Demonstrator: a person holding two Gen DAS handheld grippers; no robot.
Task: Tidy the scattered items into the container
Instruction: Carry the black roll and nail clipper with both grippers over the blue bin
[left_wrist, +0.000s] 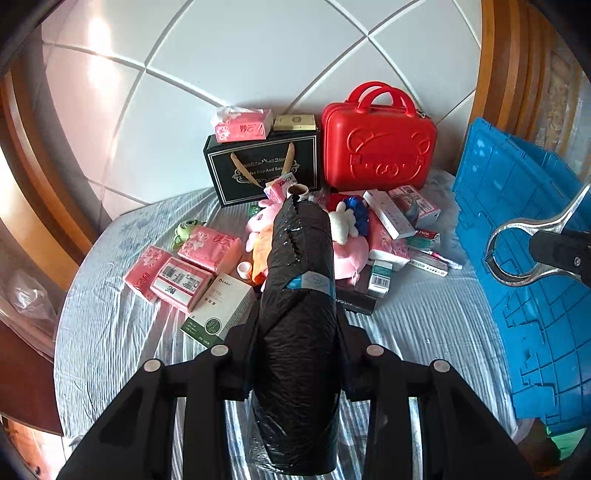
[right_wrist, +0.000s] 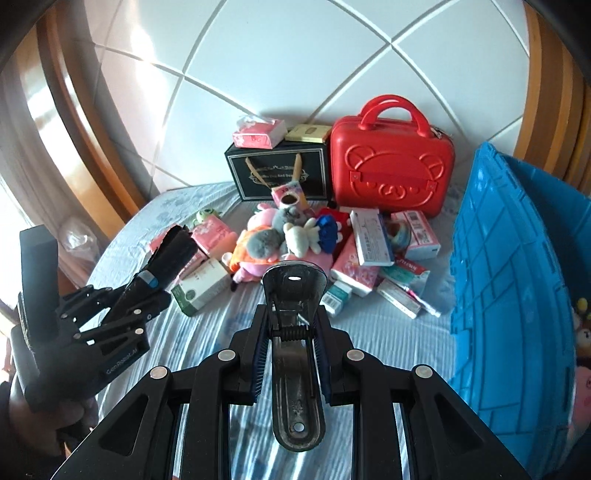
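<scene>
We hold two items at once. Left gripper (left_wrist: 295, 354): jaws clenched on a black bag roll (left_wrist: 299, 295), gripped around its lower half, the cardboard core end pointing away from us over the pile. Right gripper (right_wrist: 293, 354): jaws clamped on a metal clip (right_wrist: 295, 332), its spring sitting between the pads and its mouth pointing forward.

Both grippers hang above the near part of the counter, which is covered by a striped cloth (right_wrist: 388, 339). The blue crate (right_wrist: 517, 277) stands at the right edge, its wall tilted toward us; some soft toys already lie inside at the far right of the right wrist view.

Mid-counter lies the remaining heap: plush toys (right_wrist: 291, 236), pink tissue packs (left_wrist: 207, 247) and a white-green box (left_wrist: 221, 310) to the left, medicine boxes (right_wrist: 373, 236) to the right. At the far edge, against the tiled wall, stand a black gift bag (left_wrist: 262, 166) and a red case (left_wrist: 378, 147).

Risks, as we judge them:
- The roll is slick plastic film and long; it may slide out of the jaws when tilted over the crate.
- The clip is held near its spring; squeezing could spring it open or let it twist out.
- The tall crate wall stands close to the right gripper; either load could strike the rim and drop outside.
- The two arms could collide if they move to the crate together.
</scene>
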